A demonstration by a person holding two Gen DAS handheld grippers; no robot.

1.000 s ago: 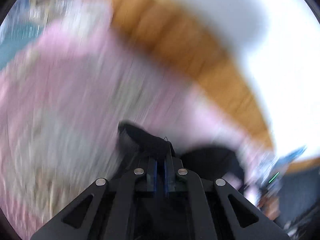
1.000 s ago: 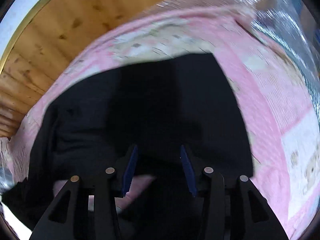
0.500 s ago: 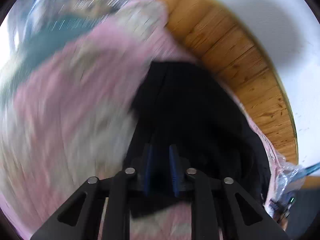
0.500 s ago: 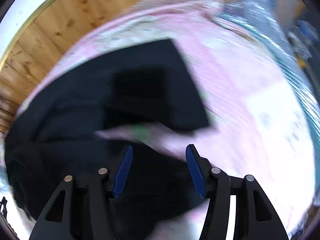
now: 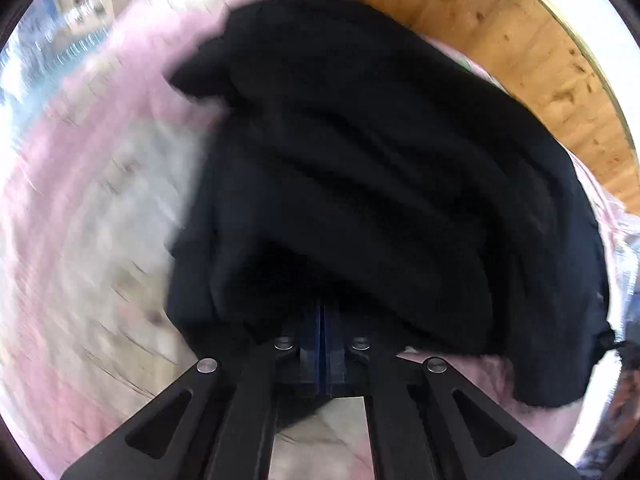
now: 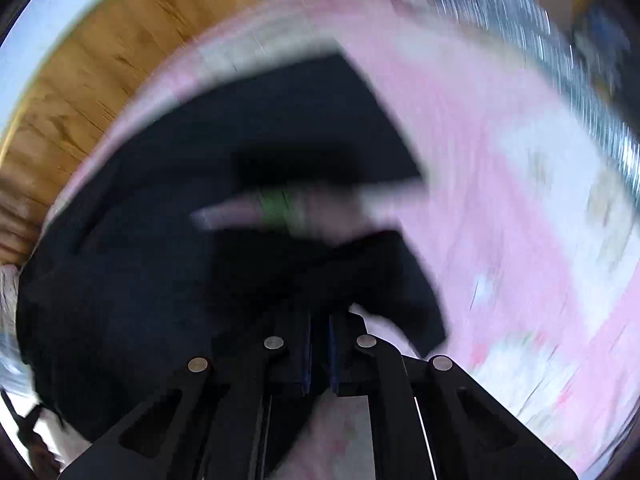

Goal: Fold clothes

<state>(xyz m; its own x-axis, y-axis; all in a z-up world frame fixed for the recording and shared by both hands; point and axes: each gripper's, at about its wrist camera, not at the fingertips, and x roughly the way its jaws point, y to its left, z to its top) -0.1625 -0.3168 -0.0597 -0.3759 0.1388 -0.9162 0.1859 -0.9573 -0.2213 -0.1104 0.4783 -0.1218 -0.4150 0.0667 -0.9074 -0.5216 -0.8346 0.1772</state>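
Note:
A black garment (image 5: 380, 168) lies rumpled on a pink patterned bedspread (image 5: 80, 240) and fills most of the left wrist view. My left gripper (image 5: 322, 320) is shut on its near edge, the blue pads pressed together with black cloth bunched over them. In the right wrist view the same black garment (image 6: 152, 248) spreads to the left and ahead, blurred by motion. My right gripper (image 6: 319, 332) is shut on a fold of it, with a flap hanging to the right of the fingers.
The pink bedspread (image 6: 520, 200) extends to the right. A wooden headboard (image 5: 520, 40) runs along the far side of the bed, with a white wall behind it. Shiny clear plastic (image 6: 580, 60) lies at the bed's far edge.
Both grippers have shut on the black garment; the right one stood open half a second ago. The left gripper moved closer over the cloth. Both views are blurred by motion.

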